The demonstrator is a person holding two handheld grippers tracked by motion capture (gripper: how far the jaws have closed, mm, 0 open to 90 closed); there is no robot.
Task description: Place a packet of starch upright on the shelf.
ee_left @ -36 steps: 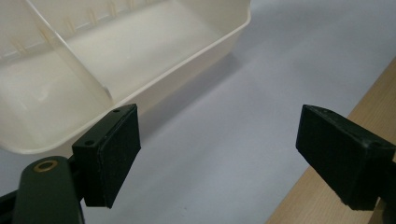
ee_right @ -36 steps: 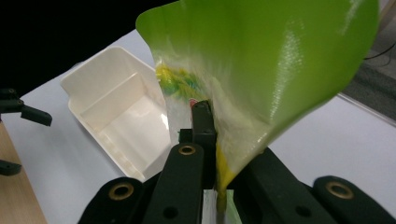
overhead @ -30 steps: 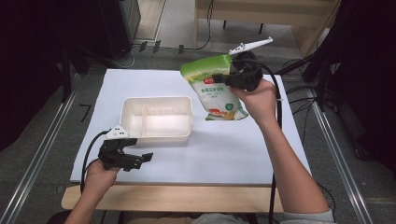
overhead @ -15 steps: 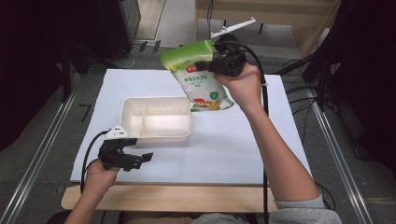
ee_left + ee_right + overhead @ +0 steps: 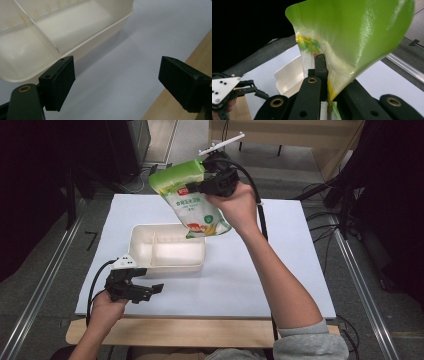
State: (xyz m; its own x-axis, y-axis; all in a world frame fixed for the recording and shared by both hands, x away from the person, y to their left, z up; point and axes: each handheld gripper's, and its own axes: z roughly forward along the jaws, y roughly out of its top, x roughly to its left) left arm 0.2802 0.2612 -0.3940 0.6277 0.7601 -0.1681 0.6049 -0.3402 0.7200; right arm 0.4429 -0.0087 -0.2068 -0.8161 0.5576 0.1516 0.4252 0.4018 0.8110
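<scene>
Your right gripper (image 5: 204,179) is clamped on the edge of a soft green-and-white plastic food pouch (image 5: 192,200), and you hold it raised in the air above the far side of the table. The pouch hangs tilted, its green end up by the jaws and its printed white end drooping toward the tub below. In the right gripper view, the two black jaws pinch a seam of the pouch (image 5: 352,37) tightly between them.

Your left gripper (image 5: 150,290) rests low at the near left of the table, jaws spread wide with nothing between them; the left gripper view shows bare white sheet between the pads (image 5: 60,82).

The table (image 5: 280,270) is covered by a plain white sheet, with a strip of light wood (image 5: 175,332) showing along your edge. Grey floor, metal rails (image 5: 45,285) and trailing cables lie around it, and the room beyond is dark.

A cream-coloured rectangular plastic tub (image 5: 167,252) sits on the sheet just beyond your left gripper. A low divider (image 5: 42,35) splits it into compartments, and both look empty. The pouch's lower corner hangs over the tub's far right corner, apart from it.
</scene>
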